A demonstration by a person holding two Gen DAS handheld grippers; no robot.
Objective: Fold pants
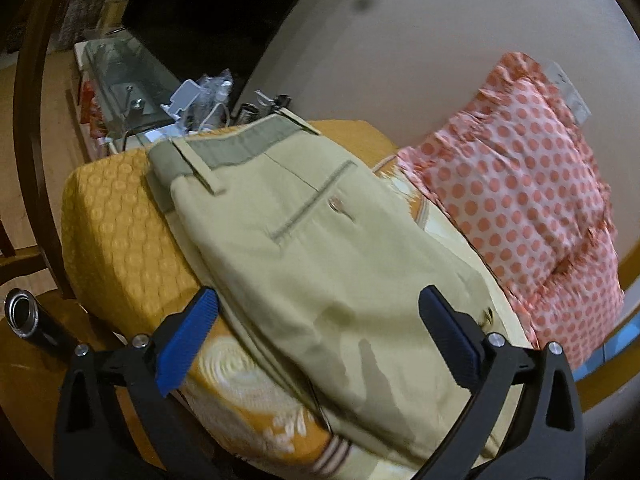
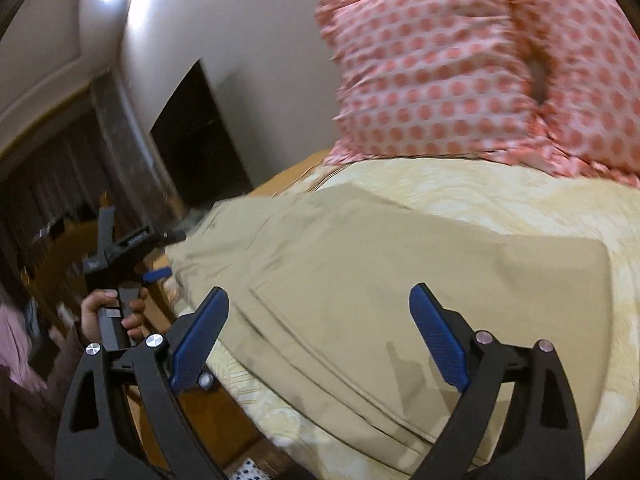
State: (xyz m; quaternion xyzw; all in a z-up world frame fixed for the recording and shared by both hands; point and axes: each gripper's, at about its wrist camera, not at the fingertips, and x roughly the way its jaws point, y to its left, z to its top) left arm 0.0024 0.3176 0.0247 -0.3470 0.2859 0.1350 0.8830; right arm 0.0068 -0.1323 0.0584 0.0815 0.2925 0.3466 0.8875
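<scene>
1. I see the khaki pants [image 1: 320, 248] lying folded on the bed [image 1: 116, 236], on its yellow-orange patterned cover. In the left wrist view the waistband with belt loops points away from the camera, and a welt back pocket with a button faces up.
2. My left hand-held gripper [image 1: 318, 336] has its blue-padded fingers spread wide, one on each side of the near part of the pants. Nothing is between the pads. I cannot tell whether the tips touch the cloth.
3. My right hand-held gripper [image 2: 320, 332] is likewise spread wide over the pants [image 2: 380, 280], holding nothing. From this side the fabric lies in flat layers with straight fold edges, on the pale yellow part of the cover.
4. In the right wrist view the person's left hand [image 2: 114, 312] grips the handle of the other tool at the bed's left edge, one blue pad just beside the pants.
5. A pink pillow [image 1: 520, 184] with red dots stands at the head of the bed, beside the pants and apart from them; in the right view [image 2: 460, 68] it is blurred.
6. A glass-topped stand [image 1: 124, 80] with small cluttered items sits beyond the bed, near the waistband end.
</scene>
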